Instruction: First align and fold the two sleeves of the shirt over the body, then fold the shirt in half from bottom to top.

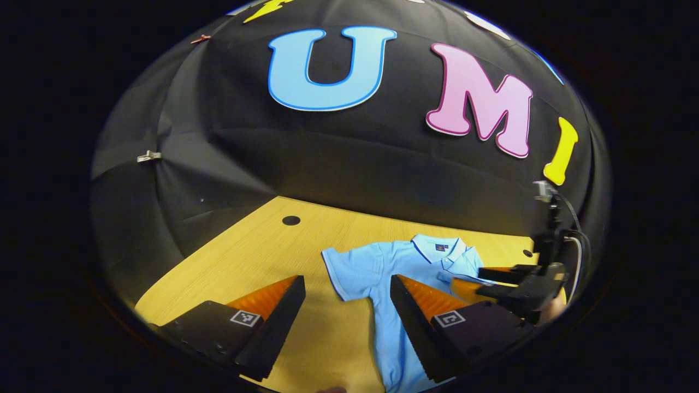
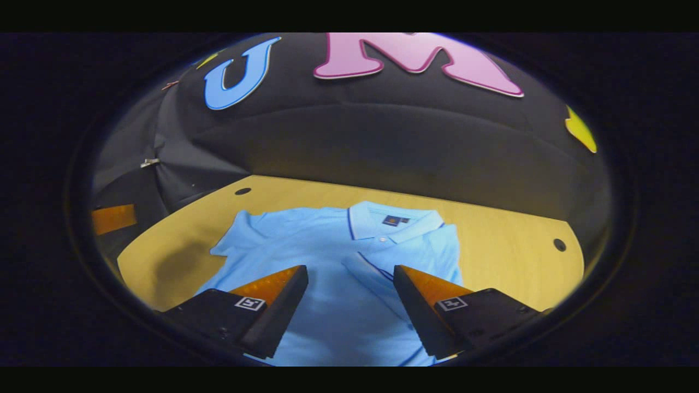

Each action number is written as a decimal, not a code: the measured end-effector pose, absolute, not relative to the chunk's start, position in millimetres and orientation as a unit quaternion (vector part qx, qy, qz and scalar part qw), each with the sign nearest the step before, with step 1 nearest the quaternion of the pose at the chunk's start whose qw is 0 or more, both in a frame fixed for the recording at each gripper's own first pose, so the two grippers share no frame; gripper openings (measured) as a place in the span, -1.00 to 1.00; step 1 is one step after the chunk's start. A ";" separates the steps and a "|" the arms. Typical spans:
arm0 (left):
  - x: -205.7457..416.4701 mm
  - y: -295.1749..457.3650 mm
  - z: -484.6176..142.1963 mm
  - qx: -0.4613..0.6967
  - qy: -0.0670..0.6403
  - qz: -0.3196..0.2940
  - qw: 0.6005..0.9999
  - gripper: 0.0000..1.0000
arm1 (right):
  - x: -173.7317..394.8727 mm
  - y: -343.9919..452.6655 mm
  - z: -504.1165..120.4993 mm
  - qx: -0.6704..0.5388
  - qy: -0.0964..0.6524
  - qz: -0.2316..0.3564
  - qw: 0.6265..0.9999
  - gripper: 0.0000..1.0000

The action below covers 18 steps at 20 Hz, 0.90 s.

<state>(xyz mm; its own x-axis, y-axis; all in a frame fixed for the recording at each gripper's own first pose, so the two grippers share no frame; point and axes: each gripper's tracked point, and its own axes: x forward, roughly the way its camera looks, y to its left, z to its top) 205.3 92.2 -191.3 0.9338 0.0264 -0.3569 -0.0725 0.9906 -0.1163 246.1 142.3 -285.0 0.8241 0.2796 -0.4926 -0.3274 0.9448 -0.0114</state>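
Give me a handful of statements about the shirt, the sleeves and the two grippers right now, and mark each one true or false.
1. The shirt is light blue with a collar. True.
2. Both sleeves are already folded over the body. False: the right sleeve lies folded across the chest, but the left sleeve is spread out flat on the table.
3. The left gripper is open and holds nothing. True.
4. The right gripper is shut on the shirt's hem. False: its fingers stand wide apart above the shirt's body.
5. The shirt is folded in half from bottom to top. False: it lies at full length, collar towards the booth wall.
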 end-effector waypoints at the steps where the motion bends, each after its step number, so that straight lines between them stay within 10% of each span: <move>1: 222.5 91.7 -198.0 -0.062 0.185 0.016 0.981 0.98 | 242.3 128.5 -279.3 -0.047 0.242 0.143 0.959 0.95; 18: 385.0 110.1 -326.0 0.000 0.285 -0.002 0.958 0.96 | 177.4 -15.1 -253.7 -0.012 0.207 0.049 0.977 0.95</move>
